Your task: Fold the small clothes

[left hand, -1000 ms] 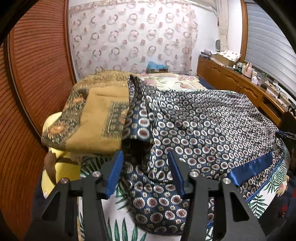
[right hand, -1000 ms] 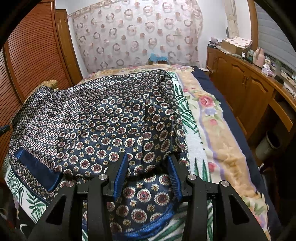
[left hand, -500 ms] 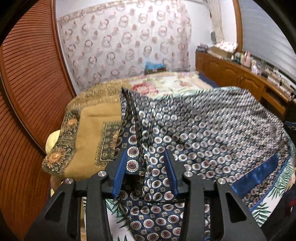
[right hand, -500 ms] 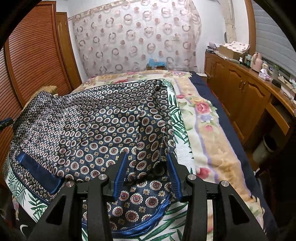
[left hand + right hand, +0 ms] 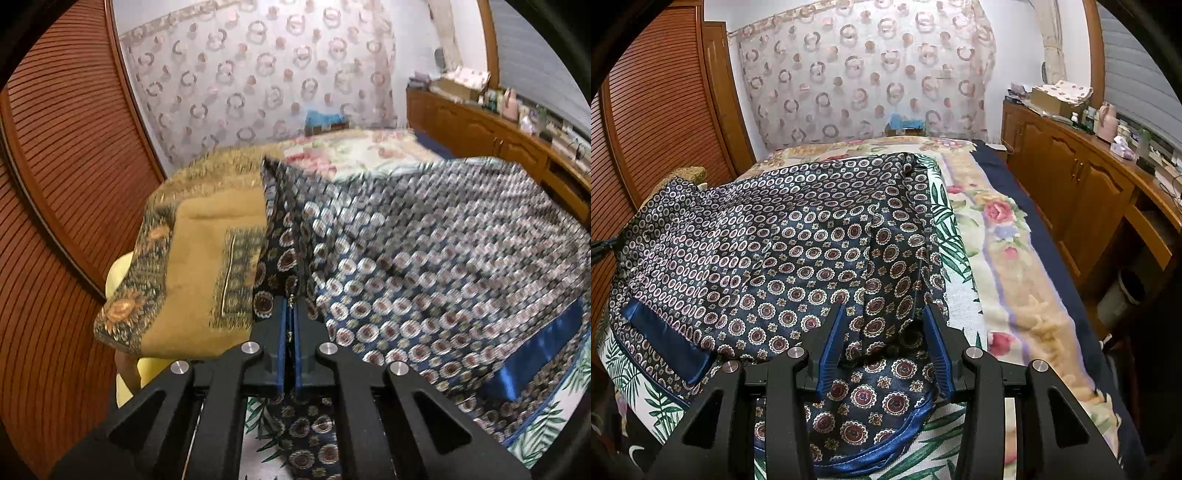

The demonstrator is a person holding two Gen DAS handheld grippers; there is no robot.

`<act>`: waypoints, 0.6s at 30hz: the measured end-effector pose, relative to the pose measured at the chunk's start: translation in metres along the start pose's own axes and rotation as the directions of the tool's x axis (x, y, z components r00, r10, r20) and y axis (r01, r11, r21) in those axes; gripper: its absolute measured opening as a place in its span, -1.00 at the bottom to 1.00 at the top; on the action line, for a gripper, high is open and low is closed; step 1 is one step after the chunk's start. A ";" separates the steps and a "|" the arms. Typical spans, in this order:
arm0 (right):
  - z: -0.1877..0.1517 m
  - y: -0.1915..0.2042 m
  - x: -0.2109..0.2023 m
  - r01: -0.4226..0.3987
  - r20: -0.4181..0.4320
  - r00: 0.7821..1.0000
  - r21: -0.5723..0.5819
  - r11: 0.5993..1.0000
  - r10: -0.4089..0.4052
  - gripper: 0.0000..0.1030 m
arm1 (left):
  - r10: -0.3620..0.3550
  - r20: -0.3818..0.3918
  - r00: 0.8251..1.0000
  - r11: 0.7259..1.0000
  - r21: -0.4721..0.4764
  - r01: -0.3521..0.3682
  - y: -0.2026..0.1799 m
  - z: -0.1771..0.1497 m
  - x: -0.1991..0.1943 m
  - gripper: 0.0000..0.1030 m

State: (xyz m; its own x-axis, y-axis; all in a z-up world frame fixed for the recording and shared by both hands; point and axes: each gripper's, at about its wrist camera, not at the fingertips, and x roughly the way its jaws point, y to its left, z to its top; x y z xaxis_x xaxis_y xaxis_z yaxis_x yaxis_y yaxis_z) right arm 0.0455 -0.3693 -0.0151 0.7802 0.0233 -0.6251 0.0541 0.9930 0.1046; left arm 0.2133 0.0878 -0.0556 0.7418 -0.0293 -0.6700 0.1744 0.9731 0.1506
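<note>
One garment: a dark blue patterned shirt (image 5: 798, 258) with a ring-and-medallion print, spread across the bed (image 5: 1008, 258) on a leafy white sheet (image 5: 964, 299); its glossy blue trim shows at the rounded near hem and as a plain band at the left.
Left gripper (image 5: 290, 314): its jaws have just been closing and now stand pinched tight on the shirt's left edge, a thin fold of printed cloth caught between the blue pads.
Right gripper (image 5: 884, 343): jaws partly apart, straddling a raised wrinkle at the shirt's right edge; the pads sit either side of the cloth and do not look to be pressing it, so nothing is held there.
Step in hand: my reading is that both edges are being taken up for a fold, with only the left one secured.
Beside the shirt: an ochre blanket (image 5: 199, 258) lies just left of the pinched edge, over something yellow; a wooden sideboard (image 5: 1082, 192) runs along the right.
Risk, uneven lift: if the left side rises before the right closes, the cloth would drag slantwise and the fold would come out crooked.
Risk, slipping: the fabric looks sleek, and a shallow pinch could slide off under tension.
Risk, extra layer: the right jaws reach close to the sheet and could catch it along with the shirt.
</note>
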 end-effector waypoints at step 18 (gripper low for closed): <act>0.008 -0.025 0.012 -0.007 -0.012 1.000 0.050 0.999 0.008 -0.13 | -0.153 0.064 0.986 0.986 -0.054 0.156 -0.012 0.014 -0.028 -0.94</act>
State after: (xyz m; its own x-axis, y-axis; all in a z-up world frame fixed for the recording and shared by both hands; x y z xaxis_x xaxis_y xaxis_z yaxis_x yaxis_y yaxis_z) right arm 0.0582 -0.3947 -0.0186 0.7731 0.0326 -0.6334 0.0797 0.9858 0.1480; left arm 0.1995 0.0736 -0.0281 0.7465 -0.1921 -0.6371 0.2532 0.9674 0.0049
